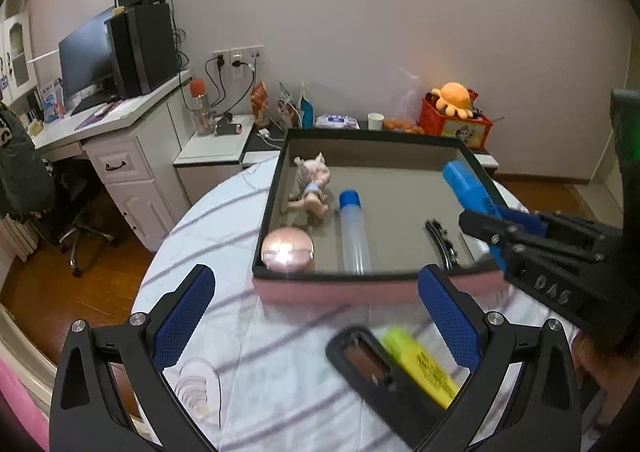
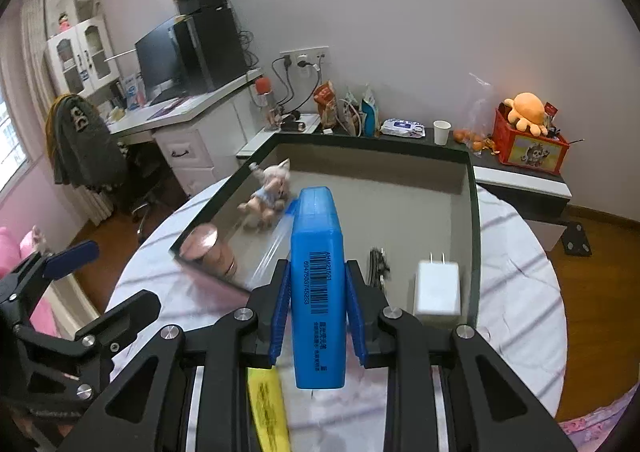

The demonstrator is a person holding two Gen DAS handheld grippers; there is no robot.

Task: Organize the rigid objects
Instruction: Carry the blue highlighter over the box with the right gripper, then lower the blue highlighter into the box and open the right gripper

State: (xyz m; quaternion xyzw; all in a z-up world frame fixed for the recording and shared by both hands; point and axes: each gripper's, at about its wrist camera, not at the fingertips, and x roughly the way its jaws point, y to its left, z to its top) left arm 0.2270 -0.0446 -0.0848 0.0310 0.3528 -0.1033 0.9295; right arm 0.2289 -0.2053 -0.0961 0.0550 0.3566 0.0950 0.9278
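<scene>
- We have the blue highlighter [image 2: 318, 284] clamped between the pads of the right gripper [image 2: 318, 312]; jaws narrow, closed on its flat sides, barcode face up, cap end pointing away from us.
- In the left wrist view the same highlighter [image 1: 466, 184] sticks out of the right gripper [image 1: 500, 226] above the right side of the box, tilted up toward the far wall.
- Box [image 1: 360, 136]: shallow, black rim, grey floor, pink outer wall on the near side; it sits on the round table [image 1: 208, 220] with a striped white cloth.
- Inside the box we see a small pig figurine [image 1: 312, 188] lying at the far left, a clear tube with a blue cap [image 1: 353, 232] lying lengthwise in the middle, a round pink jar [image 1: 287, 250] in the near left corner, a black bracelet-like chain [image 1: 440, 240] to the right of the tube.
- Right wrist view adds a white plug charger [image 2: 437, 286] in the near right corner, prongs up.
- Left gripper [image 1: 316, 316]: jaws wide apart, nothing between the pads, hanging over the cloth just in front of the box.
- On the cloth below it lie a yellow highlighter [image 1: 420, 362] and a black clip-like object [image 1: 368, 364], touching side by side; both blurred.
- Beyond the table: white desk [image 1: 116, 120] with monitor, low side cabinet [image 1: 224, 144] with snacks, red box with an orange plush [image 1: 452, 96].
</scene>
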